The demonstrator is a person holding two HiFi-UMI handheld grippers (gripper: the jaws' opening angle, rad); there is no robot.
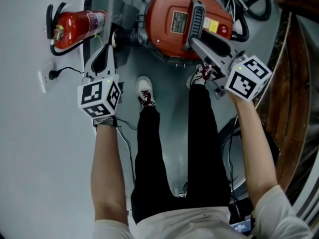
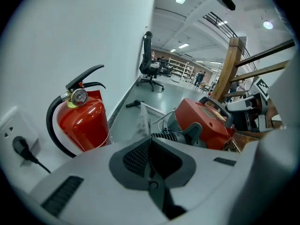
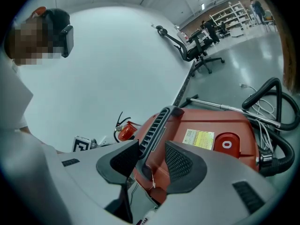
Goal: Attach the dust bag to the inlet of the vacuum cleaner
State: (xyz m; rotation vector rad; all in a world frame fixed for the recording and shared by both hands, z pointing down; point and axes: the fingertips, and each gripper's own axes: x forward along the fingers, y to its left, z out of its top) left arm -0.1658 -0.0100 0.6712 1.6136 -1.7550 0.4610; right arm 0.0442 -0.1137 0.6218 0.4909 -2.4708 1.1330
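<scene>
The red vacuum cleaner [image 1: 169, 19] stands on the floor ahead of my feet. My left gripper [image 1: 110, 43] is at its left side, shut on the edge of a thin translucent dust bag [image 1: 121, 16]. In the left gripper view the bag [image 2: 141, 121] rises from the closed tips [image 2: 150, 142], just beside the black ribbed inlet [image 2: 164, 136]. My right gripper [image 1: 199, 46] reaches the vacuum's top. Its pads [image 3: 180, 161] are closed round the near end of the grey carrying handle [image 3: 157, 123].
A red fire extinguisher [image 1: 75, 29] stands against the white wall at the left. Below it is a wall socket with a black plug [image 1: 47, 76]. A black hose and cables [image 1: 249, 9] lie to the right of the vacuum, next to a wooden railing [image 1: 291, 83].
</scene>
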